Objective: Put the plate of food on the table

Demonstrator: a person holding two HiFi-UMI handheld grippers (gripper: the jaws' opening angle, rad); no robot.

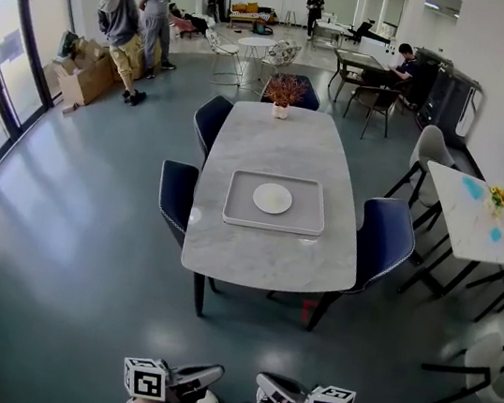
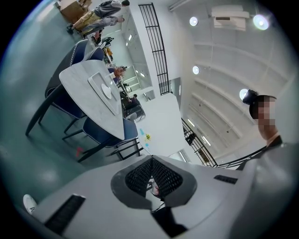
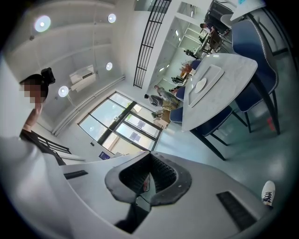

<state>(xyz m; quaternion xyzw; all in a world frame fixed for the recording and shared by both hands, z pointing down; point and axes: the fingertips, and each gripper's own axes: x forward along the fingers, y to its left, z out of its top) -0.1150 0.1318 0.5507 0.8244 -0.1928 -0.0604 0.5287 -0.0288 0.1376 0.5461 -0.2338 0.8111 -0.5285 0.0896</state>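
Observation:
A white round plate (image 1: pixel 272 198) lies on a grey tray (image 1: pixel 272 226) in the middle of the marble table (image 1: pixel 282 134), some way ahead of me. No food shows on it from here. My left gripper (image 1: pixel 216 371) and right gripper (image 1: pixel 263 379) hang side by side at the bottom edge of the head view, far short of the table. The left gripper (image 2: pixel 150 161) has its ribbed pads together with nothing held. The right gripper (image 3: pixel 149 158) is likewise shut and empty. The plate (image 2: pixel 106 92) and table (image 3: pixel 229 79) look small in both gripper views.
Blue chairs (image 1: pixel 383 240) stand round the table and a potted plant (image 1: pixel 284 92) sits at its far end. A second white table (image 1: pixel 472 217) with yellow flowers is at the right. People and cardboard boxes (image 1: pixel 87 75) are at the back left. Grey floor lies between me and the table.

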